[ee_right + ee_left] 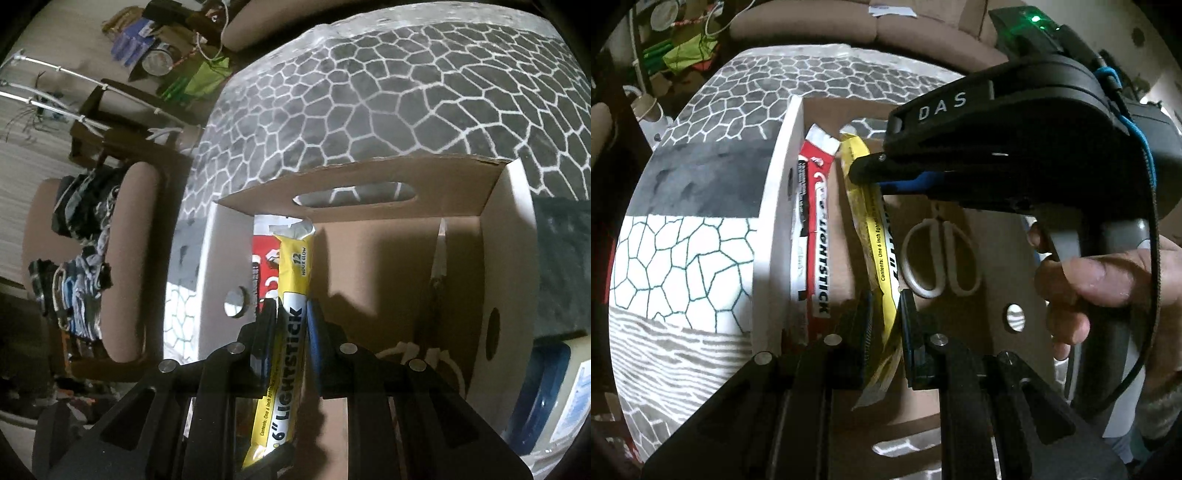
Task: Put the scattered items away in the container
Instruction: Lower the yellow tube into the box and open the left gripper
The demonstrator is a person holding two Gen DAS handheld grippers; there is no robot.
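A yellow lightstick packet [877,240] hangs over the open cardboard box [783,177]. My left gripper [884,306] is shut on its near end. My right gripper [866,173] comes in from the right and is shut on its far end. In the right wrist view the same packet [291,295] stands between the right gripper's [291,310] closed fingers, above the box [506,236]. A red lightstick packet [816,229] lies inside the box along its left wall; it also shows in the right wrist view [264,266]. White-handled scissors [940,254] lie on the box floor.
The box sits on a table with a patchwork stone-pattern cloth [687,229]. A blue-lidded container [543,391] stands right of the box. Brown chairs [125,258] with piled clothes and floor clutter lie beyond the table's left edge.
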